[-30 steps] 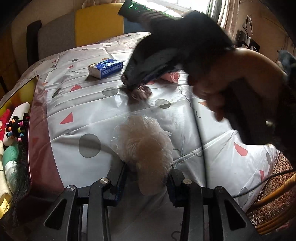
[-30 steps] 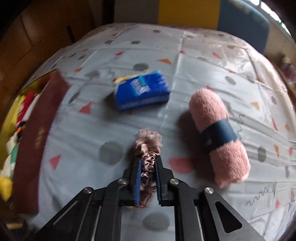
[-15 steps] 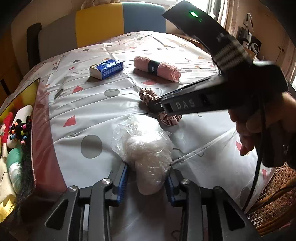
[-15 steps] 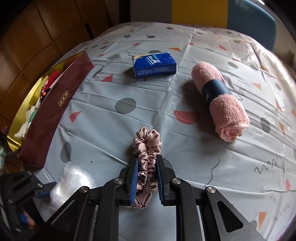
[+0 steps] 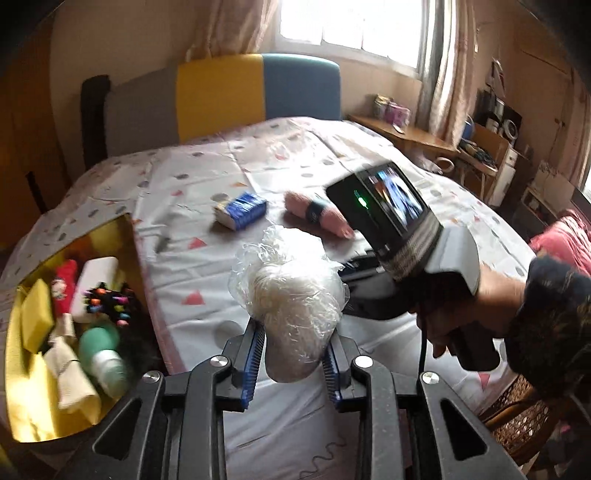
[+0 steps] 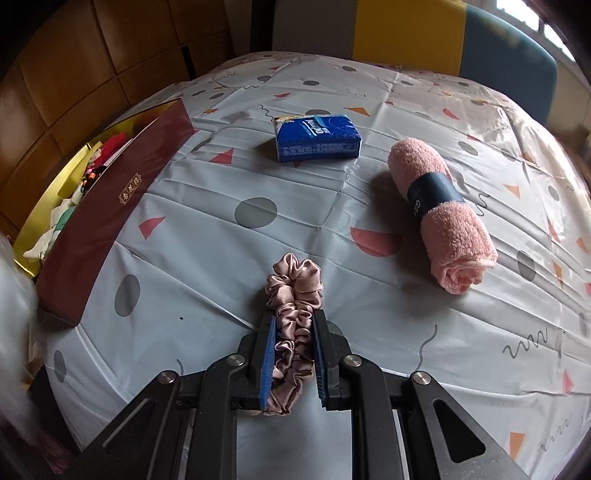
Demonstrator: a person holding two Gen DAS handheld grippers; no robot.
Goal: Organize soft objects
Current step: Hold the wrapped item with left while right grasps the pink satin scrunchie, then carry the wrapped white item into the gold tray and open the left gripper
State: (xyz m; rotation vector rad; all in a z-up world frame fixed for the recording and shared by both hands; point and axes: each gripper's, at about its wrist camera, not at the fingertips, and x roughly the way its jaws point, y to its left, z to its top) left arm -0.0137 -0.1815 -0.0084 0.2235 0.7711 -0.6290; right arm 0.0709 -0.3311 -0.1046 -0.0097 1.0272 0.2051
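1. Lifted clear of the patterned tablecloth (image 5: 207, 184) since the earlier frame, the clear-plastic-wrapped white fibre bundle (image 5: 291, 295) is clamped in the left gripper (image 5: 291, 363), whose jaws have just been closing.
2. Beside the tablecloth's left edge, the open yellow-lined box (image 5: 22, 391) is seen.
3. On the tablecloth, the pink satin scrunchie (image 6: 293, 306) is pinched by the nearly closed right gripper (image 6: 293, 363).
4. Further back on the tablecloth, the rolled pink towel (image 6: 443, 214) and blue tissue pack (image 6: 317, 138) are lying apart.

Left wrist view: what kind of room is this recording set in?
Probably a lived-in room at home, not a lab: a curtained window, a patterned cloth over the table, a multicoloured upholstered chair behind it, and cluttered shelves along the wall.
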